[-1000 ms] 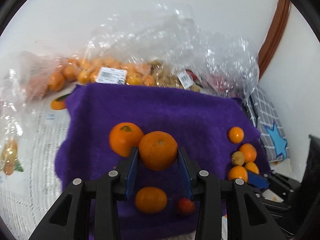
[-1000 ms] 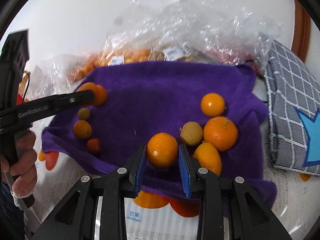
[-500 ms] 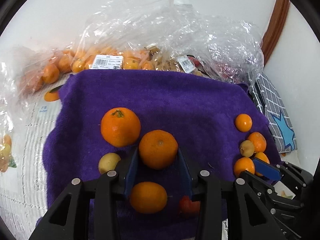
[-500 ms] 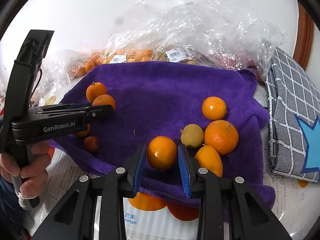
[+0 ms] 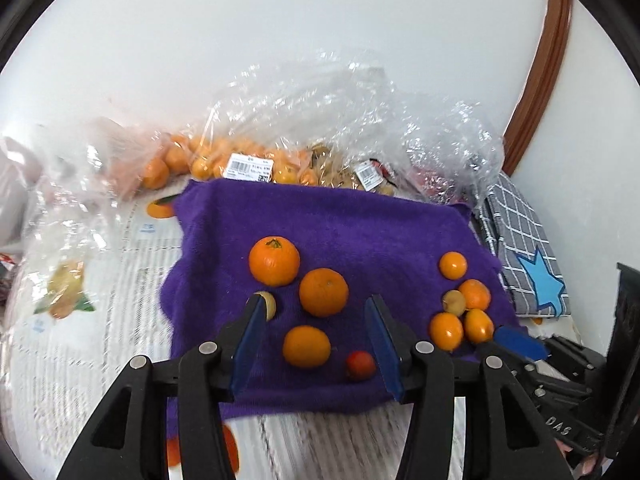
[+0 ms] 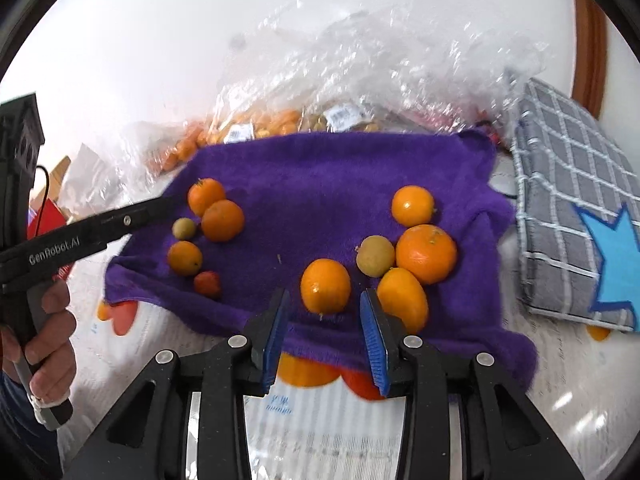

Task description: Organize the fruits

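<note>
While both tongs stand spread, gripping nothing: left gripper (image 5: pixel 316 332) behind orange (image 5: pixel 323 292) on purple towel (image 5: pixel 360 232); right gripper (image 6: pixel 323 320) flanks tangerine (image 6: pixel 325 286), apart, same towel.

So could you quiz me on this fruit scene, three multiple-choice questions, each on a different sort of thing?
1. The loose fruits lie on: A a purple fuzzy towel B a wooden tray C a metal bowl
2. Small red fruits on it: A three B one C none
3. The two grippers are: A both clamping oranges B one open C both open, empty

A: fruits rest on the purple fuzzy towel.
B: one small red fruit shows.
C: left gripper and right gripper stand spread, and the round orange sits free.
</note>
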{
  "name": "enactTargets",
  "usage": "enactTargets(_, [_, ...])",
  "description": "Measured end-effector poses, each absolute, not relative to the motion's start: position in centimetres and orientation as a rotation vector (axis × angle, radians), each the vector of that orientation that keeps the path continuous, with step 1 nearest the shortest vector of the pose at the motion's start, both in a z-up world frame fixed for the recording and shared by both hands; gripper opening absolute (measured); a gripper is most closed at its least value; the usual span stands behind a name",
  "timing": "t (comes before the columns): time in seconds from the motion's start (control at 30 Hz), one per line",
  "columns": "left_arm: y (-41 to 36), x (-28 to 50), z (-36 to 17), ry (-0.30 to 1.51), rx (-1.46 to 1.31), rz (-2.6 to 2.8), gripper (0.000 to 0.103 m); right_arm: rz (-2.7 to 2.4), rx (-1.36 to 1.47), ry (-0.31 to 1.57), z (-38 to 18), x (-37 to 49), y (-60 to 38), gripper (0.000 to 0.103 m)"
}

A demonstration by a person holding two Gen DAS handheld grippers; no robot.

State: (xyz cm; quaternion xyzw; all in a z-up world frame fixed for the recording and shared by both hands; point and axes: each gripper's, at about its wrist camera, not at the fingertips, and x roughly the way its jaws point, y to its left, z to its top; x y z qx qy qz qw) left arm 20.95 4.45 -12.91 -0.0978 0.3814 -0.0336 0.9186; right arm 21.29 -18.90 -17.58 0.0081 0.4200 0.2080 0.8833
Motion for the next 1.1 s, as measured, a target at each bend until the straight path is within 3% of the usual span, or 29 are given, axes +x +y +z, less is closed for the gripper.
enactTargets(0.17, [3.3,17.3,-10.5,0.736,-0.166,-0.05,0.059,0.372,0.011,0.806,-14.0,17.7,-19.9,0.048])
enactTargets(0.5, [0.4,11.1,-7.1,0.687,-0.129,-0.043,0.076,0.246,0.028,0.783,-9.3,12.2,-23.7,0.051])
enactTargets(0.57, [-0.1,10.0,-6.5,0.676,-0.117,-0.037,0.08,0.227,0.015,0.754,-8.4,10.9,-24.1,0.071])
enactTargets(0.63, [-0.5,9.0,-5.9,0.661,-0.104,-0.025,0.082,0.226,0.003,0.719,-7.5,9.6,-24.3,0.083])
enactTargets(0.73, [-0.8,7.6,-5.0,0.647,-0.092,-0.009,0.082,0.21,-0.008,0.674,-6.3,7.7,-24.7,0.09])
enactTargets(1.1, [-0.5,4.6,-3.2,0.609,-0.088,0.016,0.083,0.187,0.022,0.655,-4.6,4.5,-25.5,0.091])
